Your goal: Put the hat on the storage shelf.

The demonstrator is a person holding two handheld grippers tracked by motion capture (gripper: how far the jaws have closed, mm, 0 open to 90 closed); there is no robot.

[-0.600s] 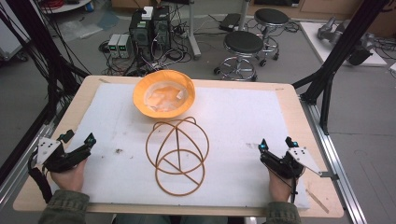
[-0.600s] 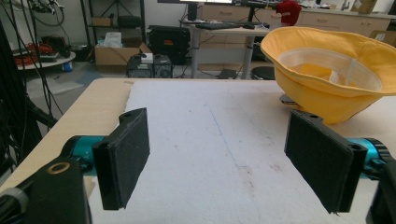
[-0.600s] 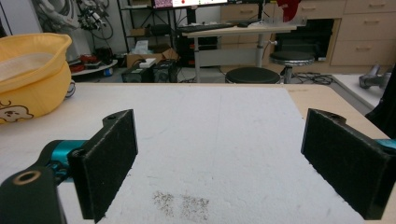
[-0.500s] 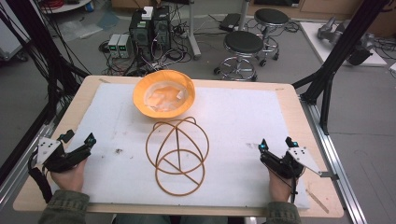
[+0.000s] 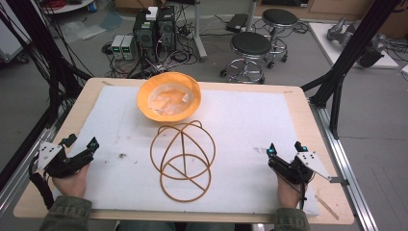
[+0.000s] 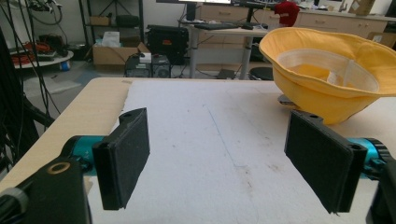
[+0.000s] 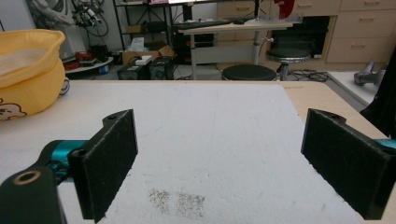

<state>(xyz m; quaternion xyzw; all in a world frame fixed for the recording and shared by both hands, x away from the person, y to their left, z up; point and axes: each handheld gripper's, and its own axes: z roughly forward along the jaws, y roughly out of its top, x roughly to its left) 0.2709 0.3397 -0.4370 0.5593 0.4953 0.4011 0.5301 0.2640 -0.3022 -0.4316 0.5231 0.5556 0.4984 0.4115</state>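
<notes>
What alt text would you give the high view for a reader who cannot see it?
A wire hat frame lies mid-table on a white mat, with an upturned yellow hat behind it. The left gripper and right gripper, both open, rest near the mat's sides.

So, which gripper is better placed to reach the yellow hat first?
Probably left: the left gripper rests open at the table's left edge, and the yellow hat sits left of centre, nearer to it than the right gripper.
</notes>
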